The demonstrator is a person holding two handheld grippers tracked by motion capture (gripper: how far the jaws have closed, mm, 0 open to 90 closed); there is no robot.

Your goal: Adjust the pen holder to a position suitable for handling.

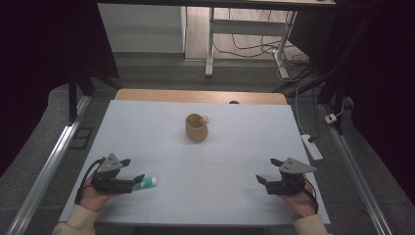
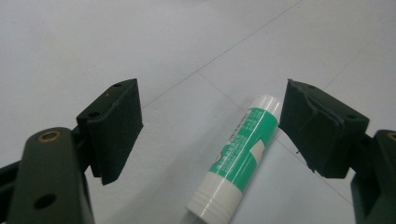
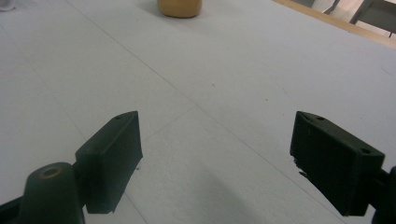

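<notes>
A green and white tube lies flat on the white table top at the front left. My left gripper is open around it, and in the left gripper view the tube lies between the jaws, nearer the right one, touching neither. A tan cup stands upright near the middle back of the table, and its base appears at the top of the right gripper view. My right gripper is open at the front right with bare table between its jaws.
A wooden strip runs along the table's far edge. Metal rails flank the table on both sides. A power strip and cables lie on the floor at the right, with desk legs beyond.
</notes>
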